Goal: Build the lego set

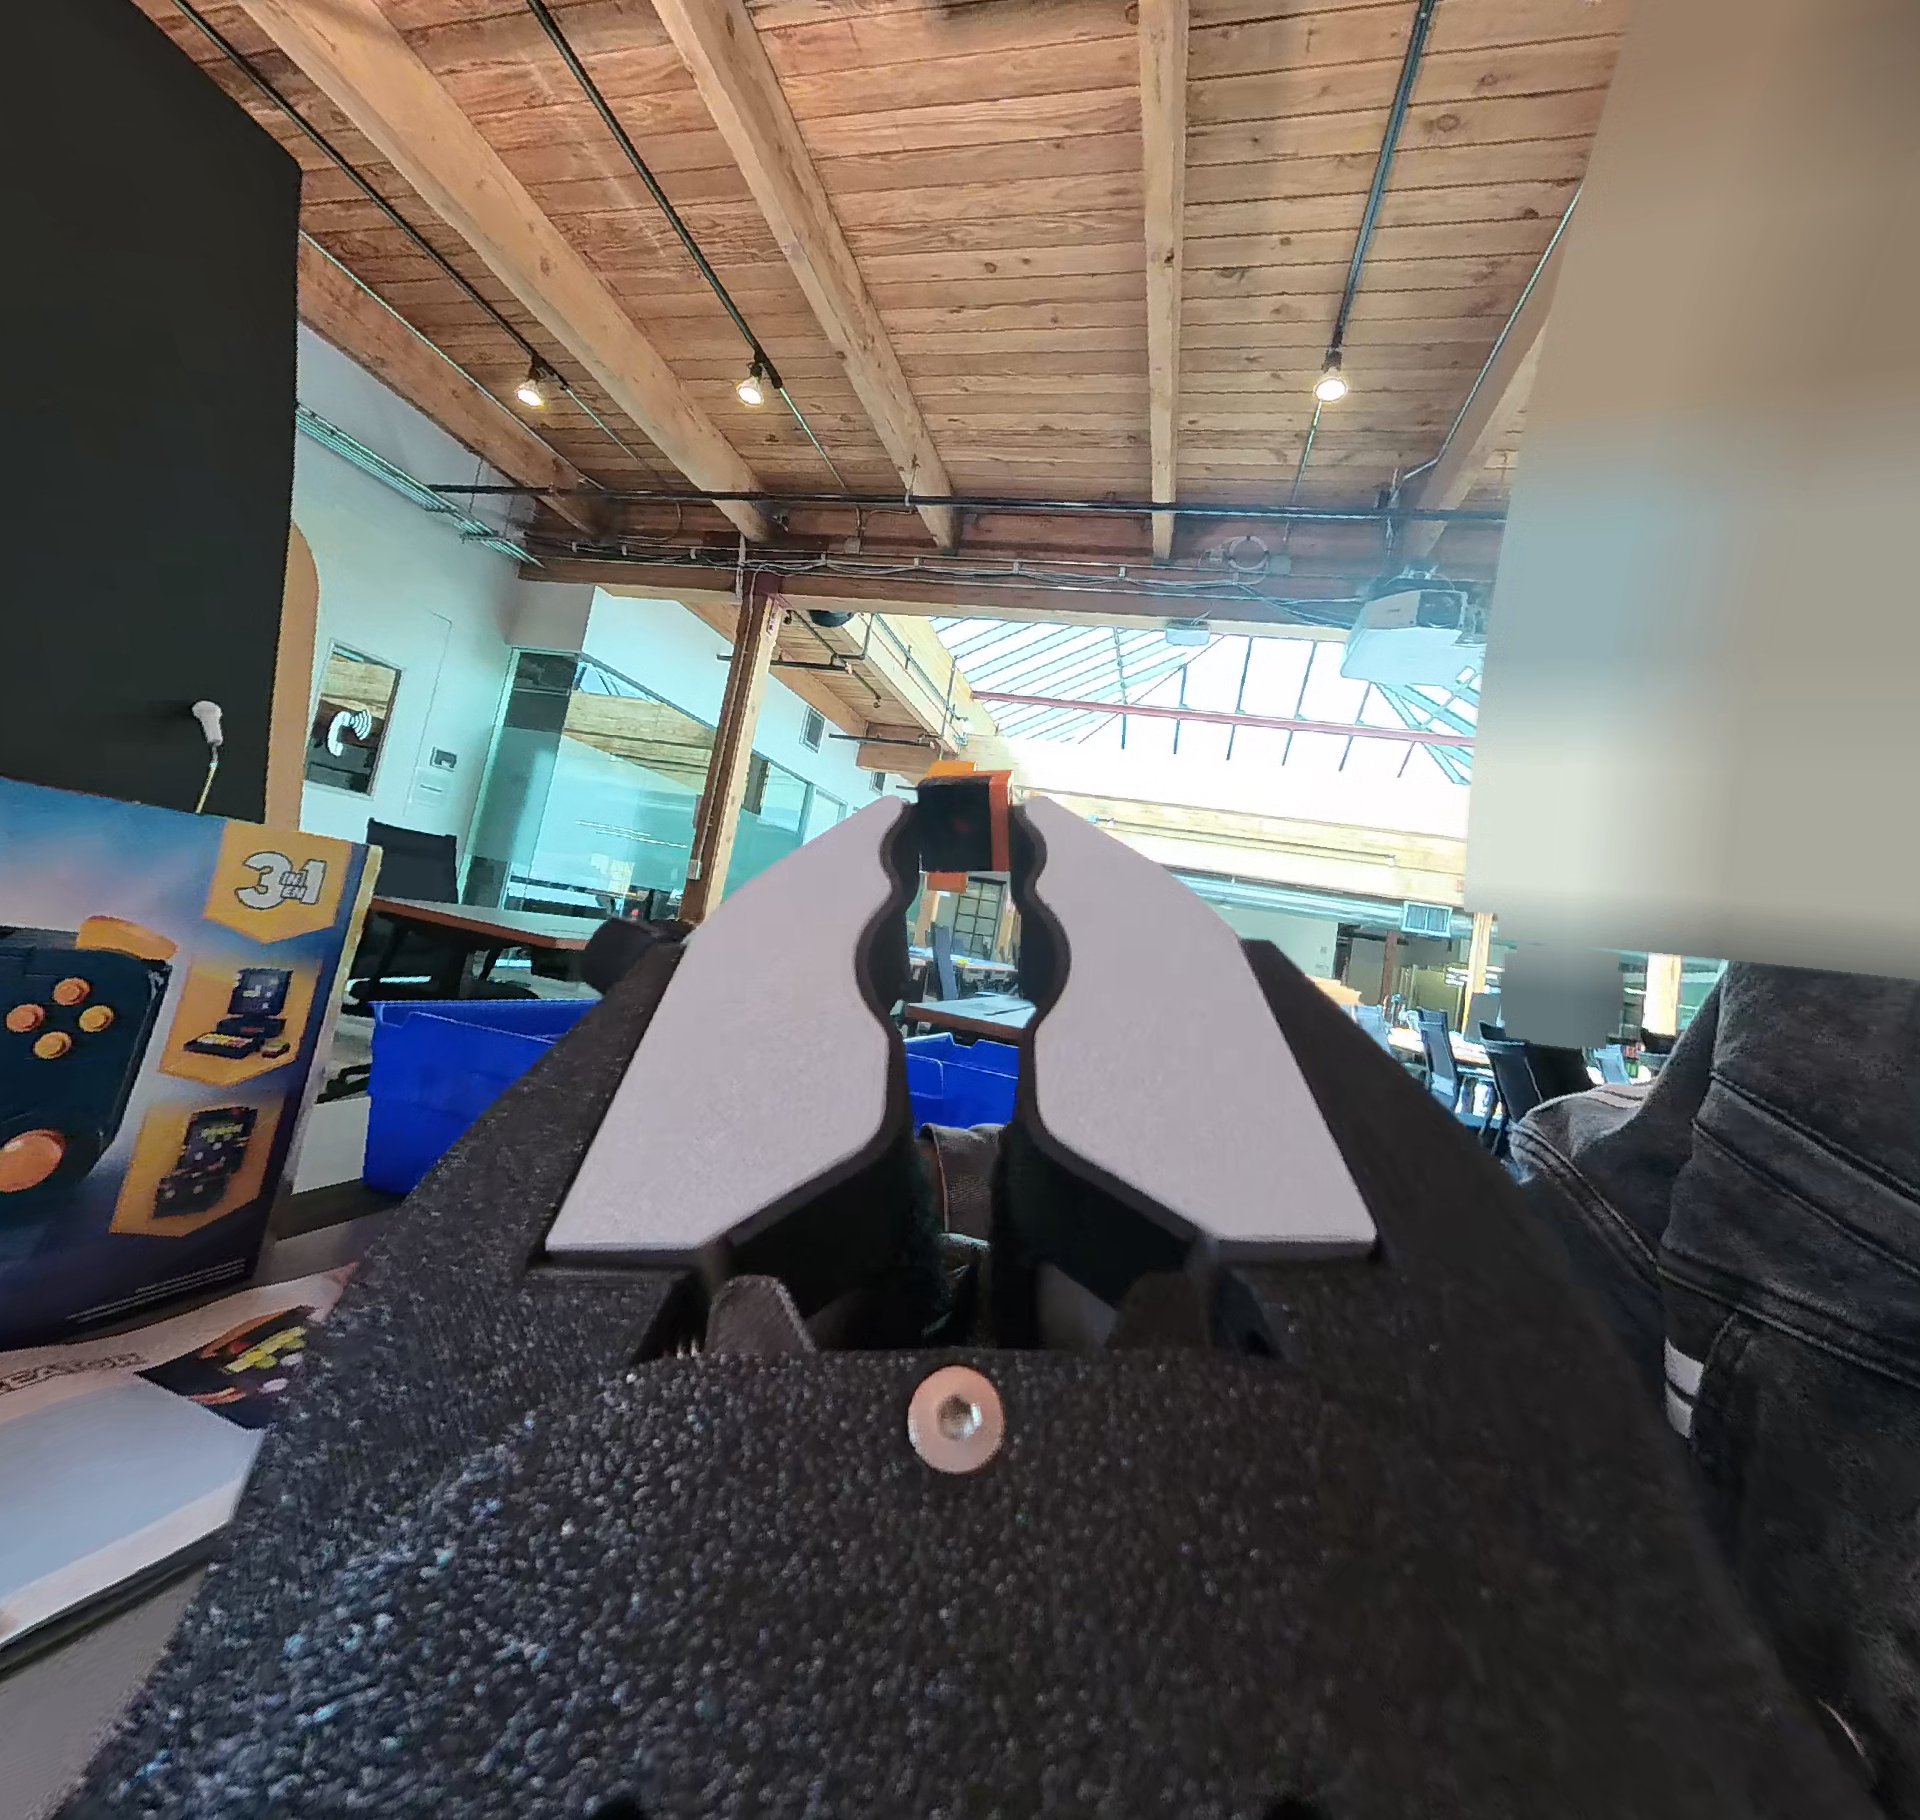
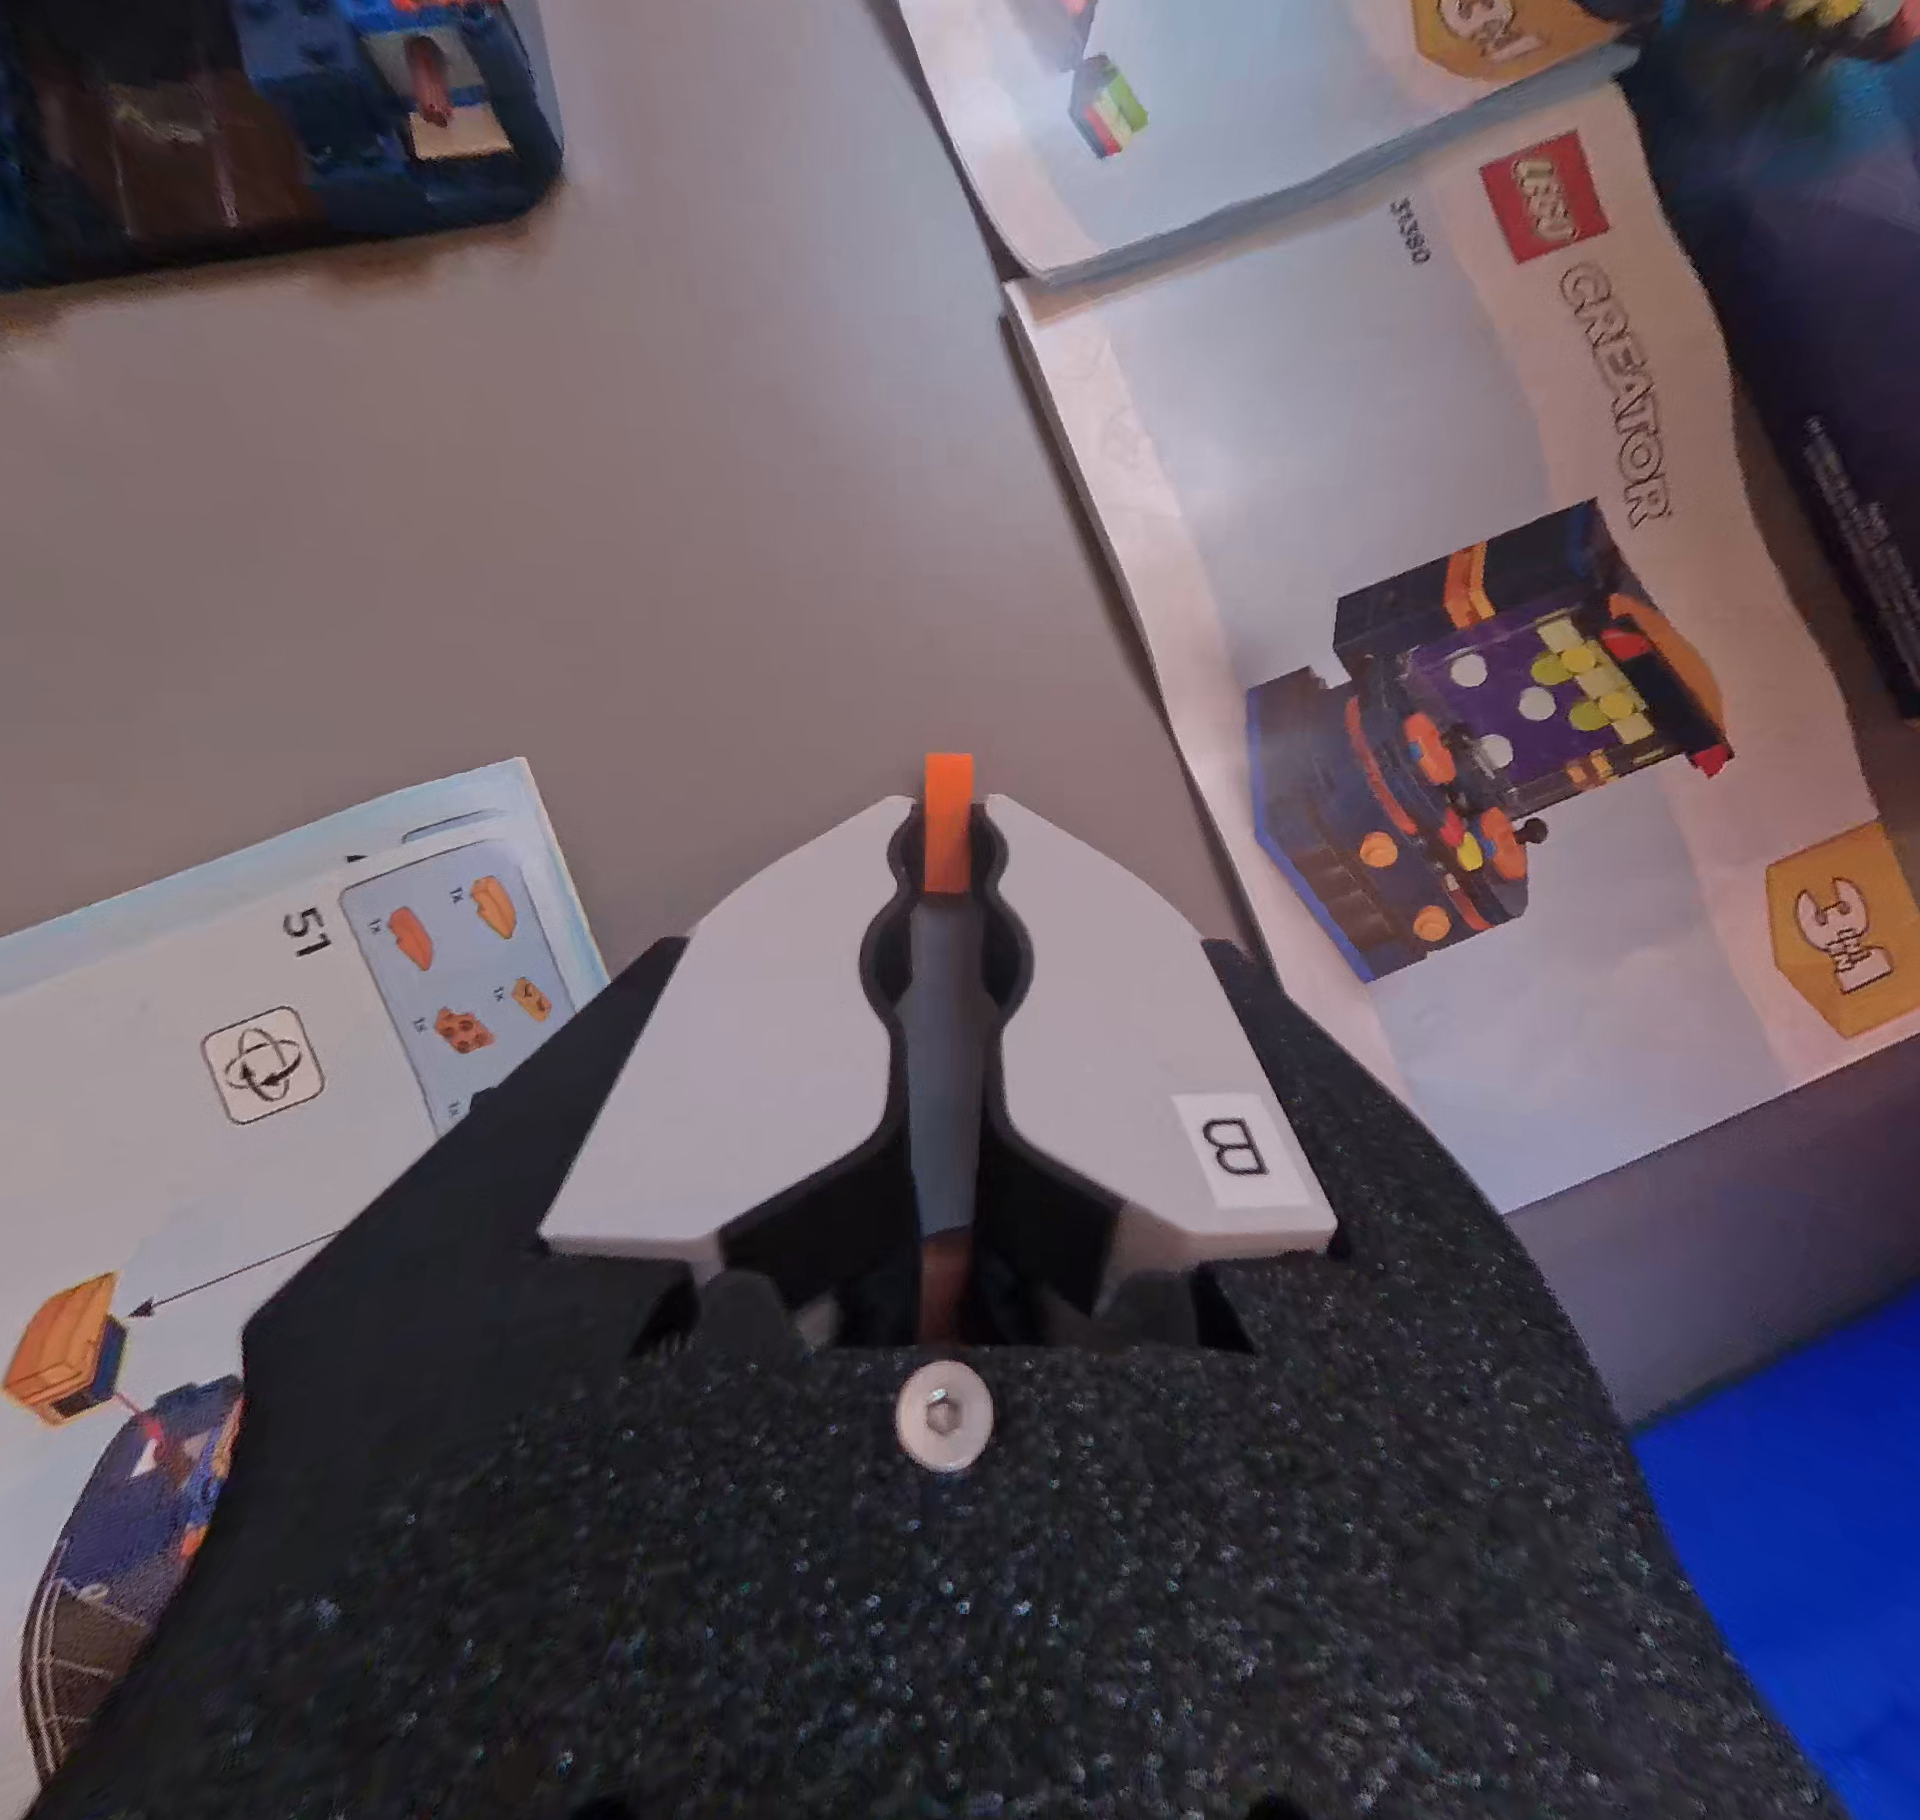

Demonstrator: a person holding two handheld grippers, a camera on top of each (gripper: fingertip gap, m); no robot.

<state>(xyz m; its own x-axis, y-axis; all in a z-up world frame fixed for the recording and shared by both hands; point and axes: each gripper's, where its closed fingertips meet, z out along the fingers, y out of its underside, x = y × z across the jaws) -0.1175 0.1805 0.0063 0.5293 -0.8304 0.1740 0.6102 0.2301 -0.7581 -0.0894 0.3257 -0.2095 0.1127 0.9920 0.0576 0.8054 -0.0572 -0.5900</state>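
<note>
Rough wooden ceiling [image 1: 883, 160], glossy paper booklets [image 2: 1455, 627], smooth matt table [image 2: 623, 471].

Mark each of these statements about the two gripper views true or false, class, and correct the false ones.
1. The left gripper holds a small black and orange block between its fingertips. True.
2. The left gripper points down at the table. False: it points up toward a wooden ceiling.
3. The right gripper grips a thin orange piece above a grey table. True.
4. A red bin sits beyond the left gripper. False: the bin is blue.
5. Printed booklets lie on the table near the right gripper. True.
</note>
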